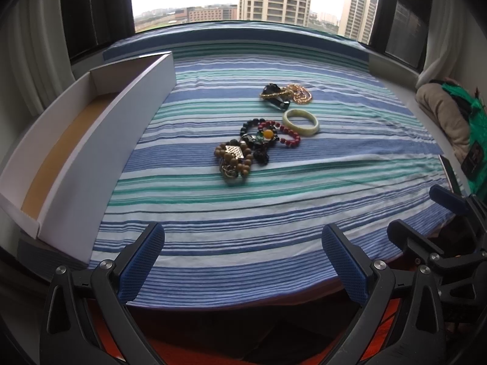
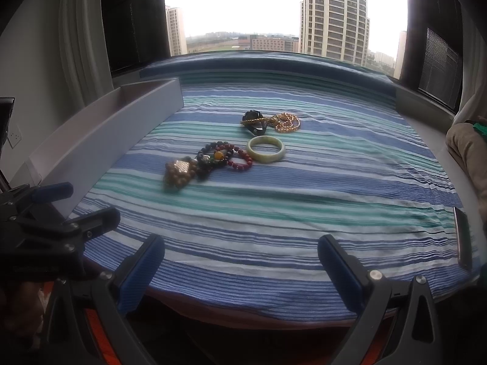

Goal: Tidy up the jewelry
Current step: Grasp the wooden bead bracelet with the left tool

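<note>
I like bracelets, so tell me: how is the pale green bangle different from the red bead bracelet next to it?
The pale green bangle is one solid, smooth ring; the red bead bracelet is many small round beads strung together. The bangle is pale and thick; the bead bracelet is dark red and thin. The bangle lies apart from the pile, while the bead bracelet runs into the tangle of dark beads. Both lie flat on the striped cloth, close together.

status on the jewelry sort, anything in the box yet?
Done: nothing; the white box looks empty. In hand: nothing; left gripper and right gripper are open, short of the pile. Left: jade bangle, red bead bracelet, wooden bead bracelet, gold chain.
</note>
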Action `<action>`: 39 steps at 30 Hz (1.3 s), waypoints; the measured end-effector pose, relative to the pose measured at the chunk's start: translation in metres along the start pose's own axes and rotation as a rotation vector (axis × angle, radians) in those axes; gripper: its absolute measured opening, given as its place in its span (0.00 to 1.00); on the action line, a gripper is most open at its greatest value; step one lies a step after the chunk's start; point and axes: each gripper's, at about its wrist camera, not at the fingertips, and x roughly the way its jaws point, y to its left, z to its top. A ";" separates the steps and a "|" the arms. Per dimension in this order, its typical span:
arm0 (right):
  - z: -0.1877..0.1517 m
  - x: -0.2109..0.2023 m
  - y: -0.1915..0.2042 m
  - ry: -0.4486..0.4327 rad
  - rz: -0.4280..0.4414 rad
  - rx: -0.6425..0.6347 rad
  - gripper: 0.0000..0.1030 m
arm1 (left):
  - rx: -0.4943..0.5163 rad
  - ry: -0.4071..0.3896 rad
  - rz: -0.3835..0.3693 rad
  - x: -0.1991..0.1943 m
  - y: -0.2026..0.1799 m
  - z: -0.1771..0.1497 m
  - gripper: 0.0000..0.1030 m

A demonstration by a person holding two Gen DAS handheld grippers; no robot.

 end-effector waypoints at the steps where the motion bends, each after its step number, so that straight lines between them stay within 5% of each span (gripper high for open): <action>1: 0.000 0.000 -0.001 -0.002 -0.003 0.002 0.99 | -0.001 0.001 -0.001 0.000 0.001 -0.001 1.00; 18: -0.004 0.008 -0.014 0.010 0.004 0.047 0.99 | -0.105 0.049 -0.001 0.024 0.035 0.012 0.99; 27: -0.009 0.010 -0.023 0.020 0.015 0.077 0.99 | -0.049 0.110 -0.033 0.076 0.029 0.041 0.98; 36: -0.014 0.012 -0.034 0.024 0.028 0.106 0.99 | -0.037 0.190 -0.038 0.154 0.022 0.069 0.72; 39: -0.015 0.013 -0.038 0.028 0.027 0.111 0.99 | -0.048 0.204 -0.048 0.169 0.023 0.075 0.46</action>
